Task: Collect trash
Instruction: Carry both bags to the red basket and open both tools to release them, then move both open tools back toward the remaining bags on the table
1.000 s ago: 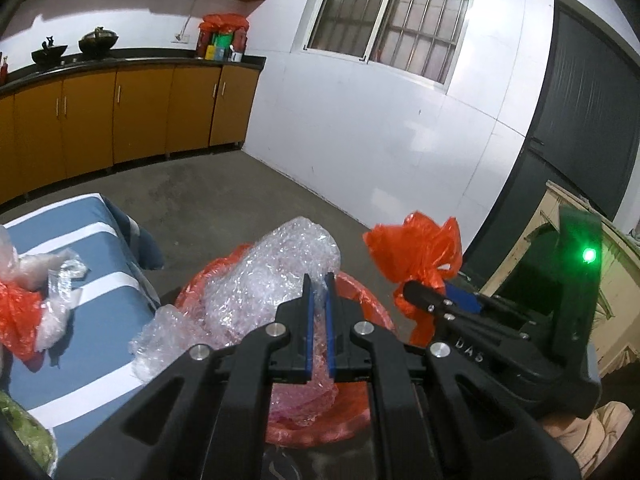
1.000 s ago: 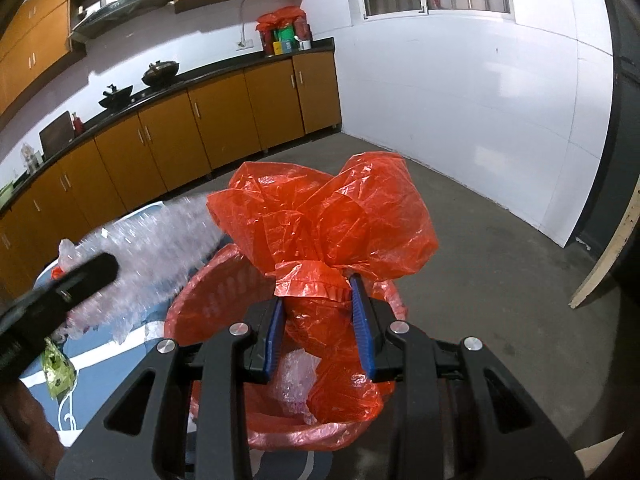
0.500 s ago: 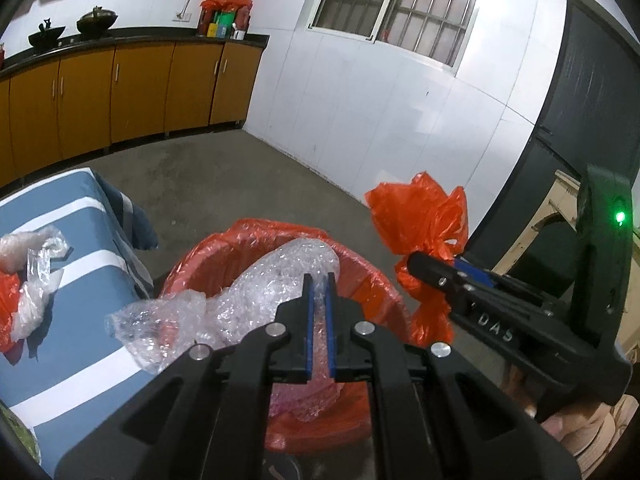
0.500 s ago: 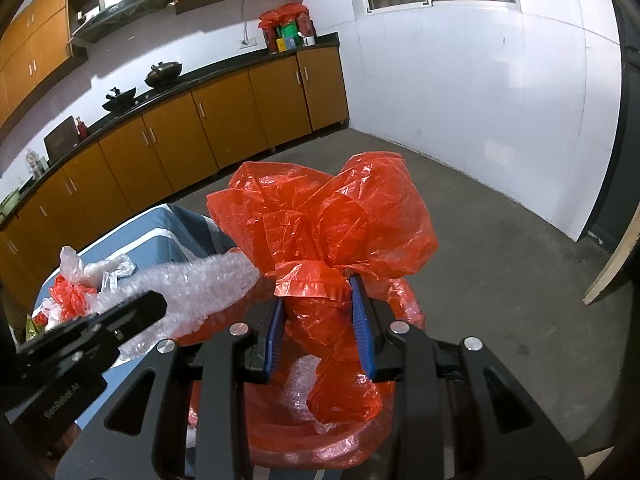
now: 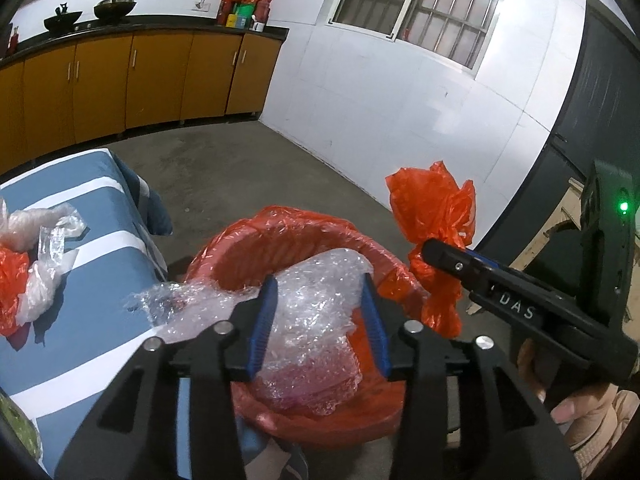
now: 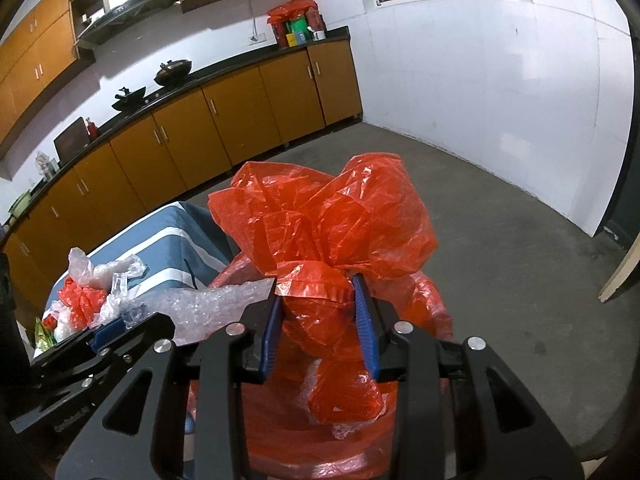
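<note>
So the biggest thing in play is the table with the blue striped cloth [image 5: 72, 248], and there's still a heap of junk on it: clear plastic wrap [image 5: 52, 236] tangled up with a scrap of orange plastic [image 5: 12, 280], and I think something green at the near edge, can't really make it out. None of that has been touched as far as I can see.

Right beside the table sits the red bin [image 5: 280, 236] lined with an orange bag. The bubble wrap [image 5: 312, 308] is lying in it now, with 1 end draped over the rim toward the table. The left gripper [image 5: 320, 320] has just been opening, its fingers are spread apart on either side of the wrap and not squeezing it, so I'd call that piece dropped off.

Then the right gripper [image 6: 322, 320], which is clamped on a crumpled orange plastic bag [image 6: 324, 224], holding it just above the bin. That one hasn't gone in yet.

My read: 1 item binned, 1 about to be let go, then back to the table for the rest. Maybe halfway at best, likely less.
</note>
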Tool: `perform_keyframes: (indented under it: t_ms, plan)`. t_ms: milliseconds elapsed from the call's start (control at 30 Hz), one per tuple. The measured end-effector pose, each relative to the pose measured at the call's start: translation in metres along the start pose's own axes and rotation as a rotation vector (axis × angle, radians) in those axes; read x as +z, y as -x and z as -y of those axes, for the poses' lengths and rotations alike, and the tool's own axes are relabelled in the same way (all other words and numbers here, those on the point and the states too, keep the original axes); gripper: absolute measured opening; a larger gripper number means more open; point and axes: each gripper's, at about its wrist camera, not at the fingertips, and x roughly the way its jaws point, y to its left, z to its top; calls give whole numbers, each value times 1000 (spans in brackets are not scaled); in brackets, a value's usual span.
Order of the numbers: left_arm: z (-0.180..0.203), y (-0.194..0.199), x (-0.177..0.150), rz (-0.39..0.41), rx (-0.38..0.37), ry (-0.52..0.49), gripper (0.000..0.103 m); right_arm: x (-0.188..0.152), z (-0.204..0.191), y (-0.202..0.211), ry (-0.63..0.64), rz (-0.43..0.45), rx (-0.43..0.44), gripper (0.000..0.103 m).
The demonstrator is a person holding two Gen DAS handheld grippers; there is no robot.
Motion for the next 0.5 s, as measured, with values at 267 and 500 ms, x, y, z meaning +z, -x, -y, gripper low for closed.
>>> perform_keyframes:
  t_ms: [267,500]
  plan:
    - [-4,6,-1,3,4,7,55,6,-2,2,0,11,11,55]
    - [0,14,5,25,3,-12,57,7,4,9,0,29,-13,55]
